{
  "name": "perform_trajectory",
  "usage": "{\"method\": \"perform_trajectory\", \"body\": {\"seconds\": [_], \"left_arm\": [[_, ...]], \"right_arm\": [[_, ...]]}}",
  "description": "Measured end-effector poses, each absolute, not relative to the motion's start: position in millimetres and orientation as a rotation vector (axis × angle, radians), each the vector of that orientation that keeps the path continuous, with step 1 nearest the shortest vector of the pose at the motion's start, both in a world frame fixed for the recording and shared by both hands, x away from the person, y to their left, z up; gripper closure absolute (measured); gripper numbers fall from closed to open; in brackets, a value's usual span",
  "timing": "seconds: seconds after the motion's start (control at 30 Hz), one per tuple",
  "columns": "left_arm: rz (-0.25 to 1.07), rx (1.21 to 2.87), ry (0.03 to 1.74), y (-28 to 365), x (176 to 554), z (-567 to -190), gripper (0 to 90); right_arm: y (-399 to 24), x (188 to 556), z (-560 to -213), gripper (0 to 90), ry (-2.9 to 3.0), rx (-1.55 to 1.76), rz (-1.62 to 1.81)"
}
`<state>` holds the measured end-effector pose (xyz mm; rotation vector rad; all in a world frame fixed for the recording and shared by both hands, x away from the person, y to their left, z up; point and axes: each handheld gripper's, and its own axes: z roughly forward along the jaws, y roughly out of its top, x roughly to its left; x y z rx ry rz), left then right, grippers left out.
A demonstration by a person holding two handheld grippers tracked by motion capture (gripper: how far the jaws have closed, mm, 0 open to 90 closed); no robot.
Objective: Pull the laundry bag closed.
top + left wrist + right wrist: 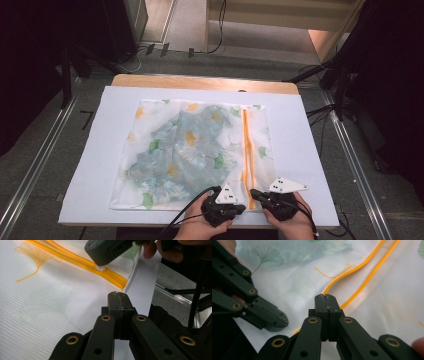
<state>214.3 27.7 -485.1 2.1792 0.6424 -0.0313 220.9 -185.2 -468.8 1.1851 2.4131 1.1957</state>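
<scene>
A white mesh bag (150, 145) printed with ginkgo leaves lies flat on the white sheet, with a floral garment (185, 150) inside. Its orange zipper (246, 150) runs from the far edge to the near edge on the right side. Both grippers meet at the zipper's near end. My right gripper (327, 297) is shut where the two orange zipper lines (359, 265) join, and its tip (100, 265) rests on a small white pull. My left gripper (118, 293) is shut at the bag's near edge beside the zipper (82, 262), with mesh (50, 302) running under its jaws.
The white sheet (100, 190) covers a wooden table (200, 81). Bare sheet borders the bag on all sides. Metal rails (35, 165) and cables (320, 112) run along the floor beside the table.
</scene>
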Motion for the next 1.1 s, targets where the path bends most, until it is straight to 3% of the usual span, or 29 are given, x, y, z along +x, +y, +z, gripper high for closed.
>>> {"method": "perform_trajectory", "body": {"seconds": [1.1], "left_arm": [[-0.041,2.182,0.641,28.5,215.6,-485.2,90.0]], "right_arm": [[-191.3,265.2,-462.6,90.0,2.342,1.216,1.267]]}}
